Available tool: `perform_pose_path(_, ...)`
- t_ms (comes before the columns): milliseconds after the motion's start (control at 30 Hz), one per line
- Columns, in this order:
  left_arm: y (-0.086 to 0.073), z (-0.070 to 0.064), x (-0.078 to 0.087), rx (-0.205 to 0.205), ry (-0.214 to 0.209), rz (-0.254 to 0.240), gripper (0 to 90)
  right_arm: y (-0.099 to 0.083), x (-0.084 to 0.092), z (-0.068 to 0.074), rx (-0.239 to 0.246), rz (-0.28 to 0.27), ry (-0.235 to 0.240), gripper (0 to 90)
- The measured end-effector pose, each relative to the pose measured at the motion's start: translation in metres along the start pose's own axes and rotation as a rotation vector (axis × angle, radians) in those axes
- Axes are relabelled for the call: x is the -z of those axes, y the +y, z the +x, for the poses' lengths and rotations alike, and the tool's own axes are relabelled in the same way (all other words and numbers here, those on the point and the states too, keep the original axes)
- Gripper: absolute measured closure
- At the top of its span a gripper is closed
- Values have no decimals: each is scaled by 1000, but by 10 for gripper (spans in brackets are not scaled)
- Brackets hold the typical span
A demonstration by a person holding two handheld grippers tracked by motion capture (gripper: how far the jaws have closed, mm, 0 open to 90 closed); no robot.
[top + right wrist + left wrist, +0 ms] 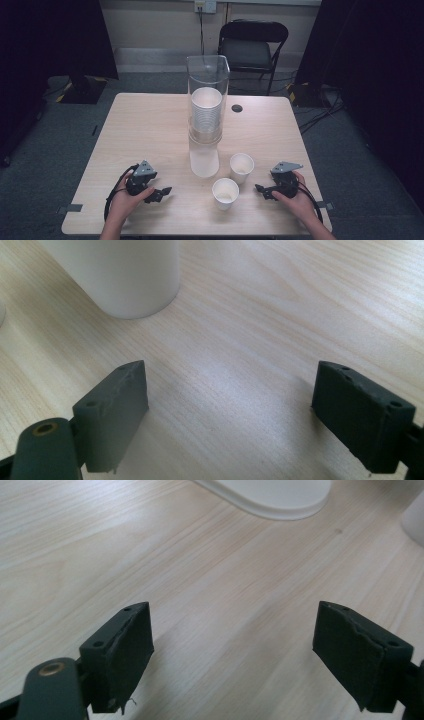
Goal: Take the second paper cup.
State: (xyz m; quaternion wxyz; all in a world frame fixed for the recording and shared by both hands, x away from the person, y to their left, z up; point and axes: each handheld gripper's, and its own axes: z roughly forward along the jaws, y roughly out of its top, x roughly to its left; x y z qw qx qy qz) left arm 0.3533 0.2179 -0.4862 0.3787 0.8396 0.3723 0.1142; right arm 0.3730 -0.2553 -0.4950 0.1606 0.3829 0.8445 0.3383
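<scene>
Both your tongs, left (166,190) and right (258,188), gape with nothing between them, low over the worktop (150,125). Two cups (225,193) (241,167) stand between them, near the dispenser (207,115).

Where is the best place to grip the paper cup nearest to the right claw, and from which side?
Probably grip the near cup around its upper wall, just under the rim, coming level from its right with the open right claw. It stands upright and apart from the other cup, and that side is free.
</scene>
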Motion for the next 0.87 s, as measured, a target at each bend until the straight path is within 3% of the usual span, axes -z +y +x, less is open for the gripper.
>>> perform_pose_path(167,-7,7,0,0,34,38,162,-1,0,0,1,-8,0,141)
perform_pose_path(333,-8,7,-1,-5,42,46,160,-2,-1,0,2,-18,1,136)
perform_pose_path(533,-11,7,-3,-60,73,33,154,-4,-2,0,-2,-41,0,123)
perform_pose_path(700,-15,7,-7,-42,82,-19,138,-5,-2,0,-11,-55,-12,119)
perform_pose_path(867,-14,7,-8,-40,80,-20,115,-6,-1,1,-21,-52,-25,120)
